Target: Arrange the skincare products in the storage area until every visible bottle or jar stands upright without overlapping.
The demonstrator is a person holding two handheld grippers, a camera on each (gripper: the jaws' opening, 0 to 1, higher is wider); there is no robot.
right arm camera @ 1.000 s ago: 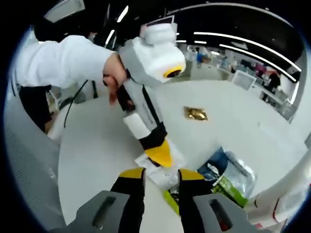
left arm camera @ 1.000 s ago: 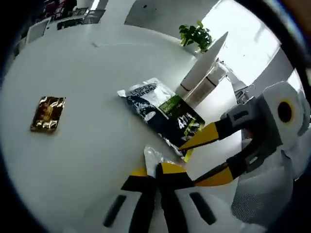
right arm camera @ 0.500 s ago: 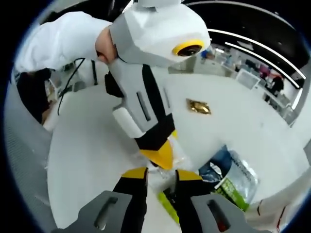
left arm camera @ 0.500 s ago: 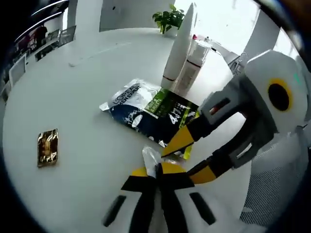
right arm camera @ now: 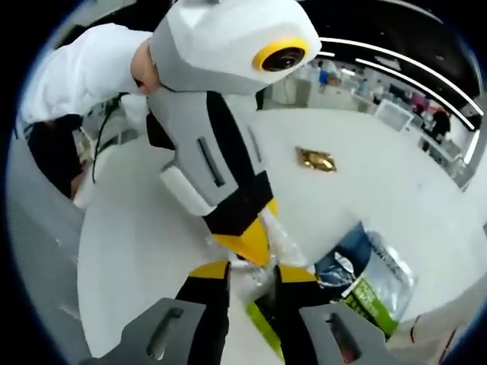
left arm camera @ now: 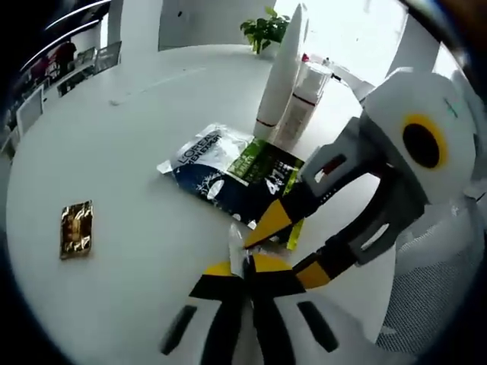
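Left gripper view: a round white table (left arm camera: 129,129) carries several skincare items. The left gripper (left arm camera: 242,275) rises from the bottom edge with its yellow-tipped jaws pressed together on the edge of a small clear plastic sachet (left arm camera: 235,245). The right gripper (left arm camera: 293,245) comes in from the right, jaws apart, one tip touching or nearly touching the same sachet.

Just beyond lies a flat dark-blue and green pouch (left arm camera: 243,176), printed side up, on the table. Behind it two tall bottles stand upright, touching or almost so: a slim white tapered bottle (left arm camera: 281,72) and a shorter pale bottle (left arm camera: 299,106). A small gold foil packet (left arm camera: 75,229) lies flat, well apart to the left. A potted plant (left arm camera: 262,29) sits far behind.

Right gripper view: the right gripper (right arm camera: 251,274) points at the crinkled clear sachet (right arm camera: 262,255), its jaws open on either side of the wrapper; it may be touching the film, but the wrapper is too blurred to tell a firm grip. The left gripper (right arm camera: 242,245) reaches down from above, held by a person in a white sleeve (right arm camera: 72,72).

The sachet looks very light, thin and limp, likely slippery film that crumples and slides, so it is best pinched at a sealed edge. The pouch looks soft and floppy too, and probably will not stand unaided. The bottles look rigid and smooth; gripping them low on the body would suit.
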